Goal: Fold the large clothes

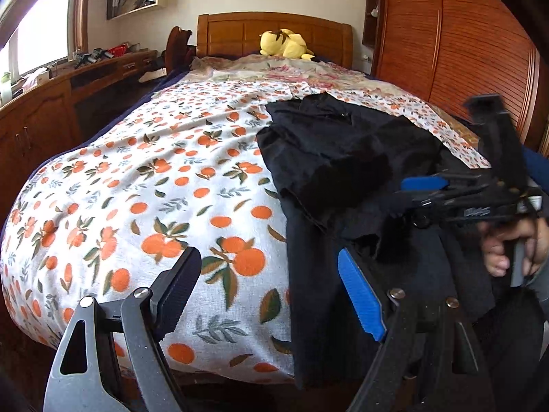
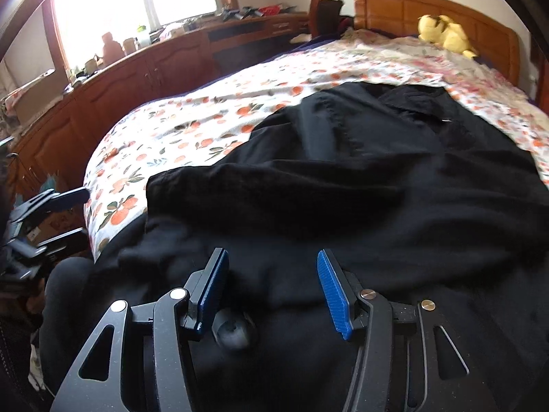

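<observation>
A large black garment (image 1: 343, 144) lies crumpled on the right half of the bed, and its lower part hangs over the foot edge. My left gripper (image 1: 269, 295) is open wide at the foot of the bed. Its black finger is over the orange-print cover and its blue pad (image 1: 360, 295) is against the garment's left edge, with nothing pinched. In the right wrist view the garment (image 2: 377, 189) fills the middle, and my right gripper (image 2: 274, 292) hovers over its near folds, open, pads apart. A hand (image 1: 514, 250) holds the right gripper (image 1: 411, 194) at the far right. The left gripper (image 2: 73, 214) shows at the left edge.
The bed has a white cover printed with oranges (image 1: 154, 189) and a wooden headboard (image 1: 240, 31). A yellow plush toy (image 1: 284, 44) lies by the headboard. Wooden cabinets (image 1: 34, 130) with a cluttered top run along the left under a window. A wooden wardrobe (image 1: 446, 51) stands on the right.
</observation>
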`<state>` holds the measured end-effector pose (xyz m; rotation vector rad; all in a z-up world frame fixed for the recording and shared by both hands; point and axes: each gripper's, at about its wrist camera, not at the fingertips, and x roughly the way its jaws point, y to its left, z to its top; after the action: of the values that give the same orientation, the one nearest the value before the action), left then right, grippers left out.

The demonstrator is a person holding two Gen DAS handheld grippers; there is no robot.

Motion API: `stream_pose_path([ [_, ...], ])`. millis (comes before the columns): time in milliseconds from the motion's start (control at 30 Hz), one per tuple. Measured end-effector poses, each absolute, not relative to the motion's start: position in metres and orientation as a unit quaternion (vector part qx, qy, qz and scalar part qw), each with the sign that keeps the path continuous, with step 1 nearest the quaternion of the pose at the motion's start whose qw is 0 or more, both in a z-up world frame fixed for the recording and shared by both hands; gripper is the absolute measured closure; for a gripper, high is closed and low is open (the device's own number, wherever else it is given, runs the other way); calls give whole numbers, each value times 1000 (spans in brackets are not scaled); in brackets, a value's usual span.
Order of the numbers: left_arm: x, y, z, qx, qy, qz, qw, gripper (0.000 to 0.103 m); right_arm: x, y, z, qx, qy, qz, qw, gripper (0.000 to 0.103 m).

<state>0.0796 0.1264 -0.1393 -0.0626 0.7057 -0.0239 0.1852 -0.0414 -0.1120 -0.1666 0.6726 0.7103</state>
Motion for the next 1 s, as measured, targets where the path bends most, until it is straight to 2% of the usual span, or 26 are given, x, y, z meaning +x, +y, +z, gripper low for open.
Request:
stream_pose_path([
  [167, 81, 116, -143, -29, 351, -23, 935, 20, 156, -110, -114, -43, 330, 303, 893, 47],
  [433, 83, 107, -149, -35, 361, -27, 931, 20, 112, -196, -125, -59, 331, 201, 920, 47],
  [733, 81, 100, -160, -18, 382, -32, 924, 21, 88, -248, -139, -35, 333, 114, 935, 44],
  [933, 69, 105, -160, -27, 384, -38, 922, 20, 85, -254, -149, -30, 350, 115, 929, 44],
  [967, 66, 106, -159, -29, 383, -42, 922, 22, 83, -252, -151, -30, 348, 117, 930, 44],
  [1000, 65, 106, -159, -29, 382, -43, 923, 29, 79, -252, -152, -31, 347, 119, 930, 44],
])
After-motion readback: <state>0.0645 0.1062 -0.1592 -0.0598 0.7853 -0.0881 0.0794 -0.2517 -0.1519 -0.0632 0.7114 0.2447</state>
